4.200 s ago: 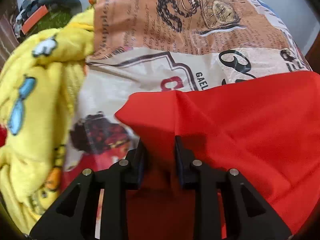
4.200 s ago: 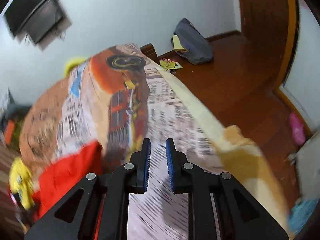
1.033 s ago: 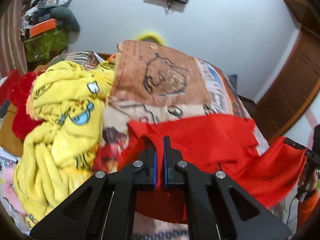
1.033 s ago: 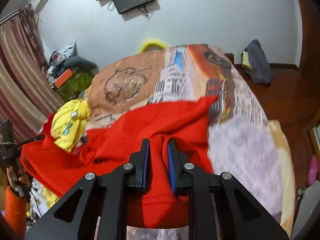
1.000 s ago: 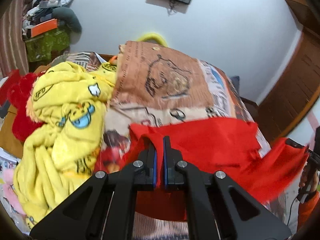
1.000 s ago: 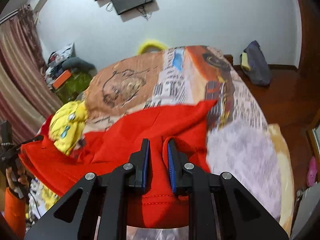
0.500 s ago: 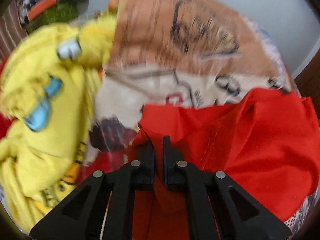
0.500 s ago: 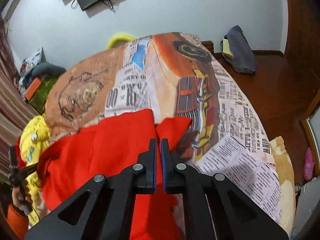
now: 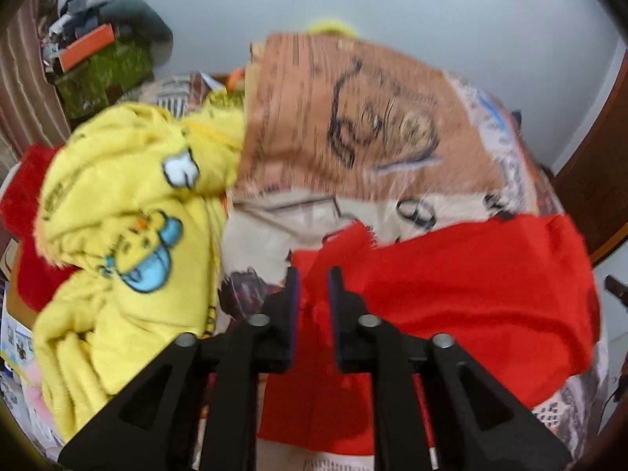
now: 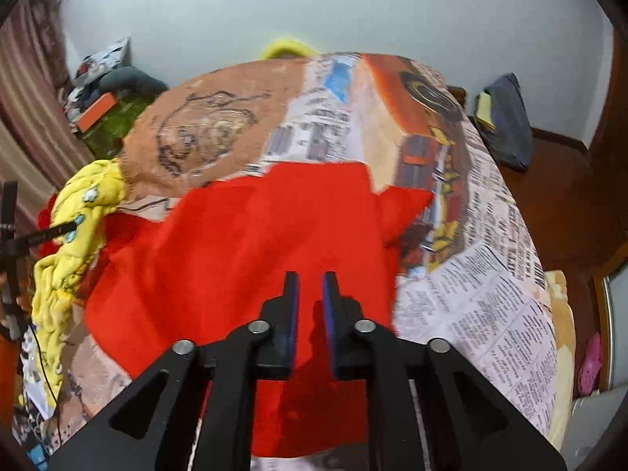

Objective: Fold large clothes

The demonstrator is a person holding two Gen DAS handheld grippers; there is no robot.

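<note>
Under both opening tools, red garment (image 10: 243, 243), spread on bed (image 10: 490, 314)

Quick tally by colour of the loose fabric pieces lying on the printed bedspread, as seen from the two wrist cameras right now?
Red: 1, the red garment spread across the near side of the bed.
Yellow: 1, the yellow cartoon-print blanket bunched at the left edge.
Total: 2.
A darker red fabric shows behind the yellow one; whether it lies on the bed is unclear, so it is not counted.

Motion blur smears the bedspread print (image 9: 365, 129).
</note>
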